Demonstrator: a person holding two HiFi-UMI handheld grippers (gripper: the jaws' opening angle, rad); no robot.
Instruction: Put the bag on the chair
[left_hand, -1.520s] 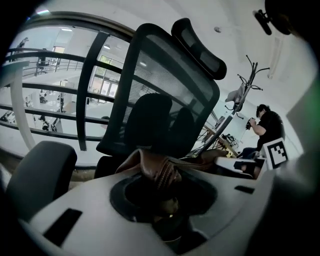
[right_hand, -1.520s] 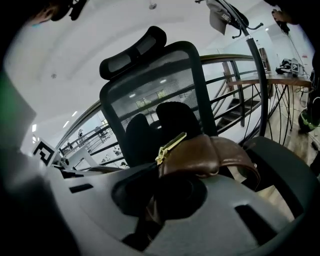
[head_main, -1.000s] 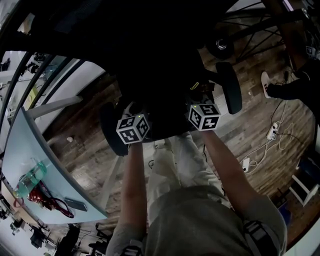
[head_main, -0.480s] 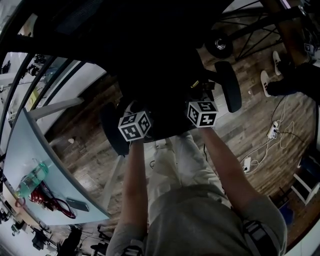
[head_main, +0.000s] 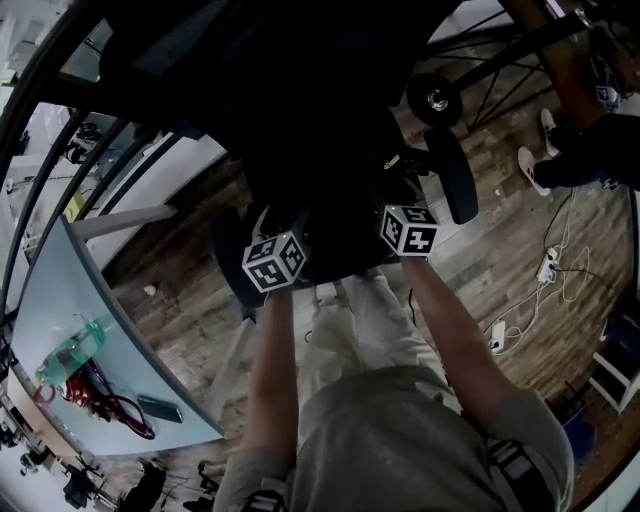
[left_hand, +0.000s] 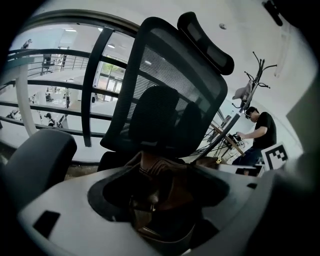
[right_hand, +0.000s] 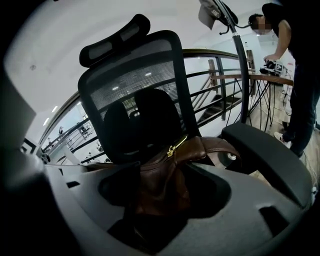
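Seen from the head view, the left gripper (head_main: 275, 262) and right gripper (head_main: 408, 228), each bearing a black-and-white marker cube, reach over a dark chair (head_main: 450, 175). In the left gripper view, the jaws are opening, with a brown leather bag (left_hand: 160, 175) between them, before the mesh backrest (left_hand: 165, 85). In the right gripper view, the jaws are opening around the bag's zipped top, near the armrest (right_hand: 270, 155).

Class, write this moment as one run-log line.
bag on chair | left gripper opening, bag between jaws | right gripper likewise
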